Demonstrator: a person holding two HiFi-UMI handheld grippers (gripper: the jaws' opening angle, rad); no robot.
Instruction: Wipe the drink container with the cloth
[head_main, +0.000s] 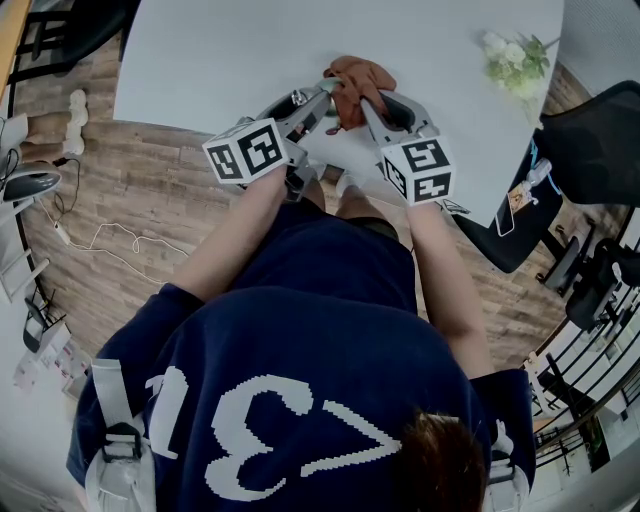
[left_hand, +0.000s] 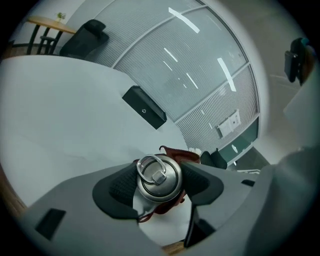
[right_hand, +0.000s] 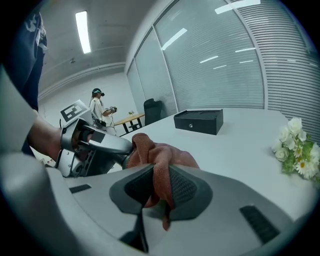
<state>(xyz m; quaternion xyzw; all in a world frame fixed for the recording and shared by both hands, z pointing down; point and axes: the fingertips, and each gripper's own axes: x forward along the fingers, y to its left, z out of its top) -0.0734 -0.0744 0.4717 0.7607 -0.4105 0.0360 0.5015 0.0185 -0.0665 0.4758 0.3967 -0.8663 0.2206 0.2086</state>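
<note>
**Rust-red cloth (right_hand: 161, 155) worked against a clamped drink container (left_hand: 159, 174)**

The right gripper (right_hand: 159, 189) pinched a fold of the cloth, bunching it into a rubbing pad. The left gripper (left_hand: 161, 186) clasped the steel drink container below its ringed lid. This likely steadied it against the cloth over the white table's (head_main: 250, 50) near edge.

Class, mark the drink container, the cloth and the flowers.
drink container (left_hand: 159, 177): left gripper view, its metal lid.
cloth (right_hand: 162, 156): right gripper view, bunched fold above the jaws.
flowers (right_hand: 294, 127): right gripper view, a white bloom.
</note>
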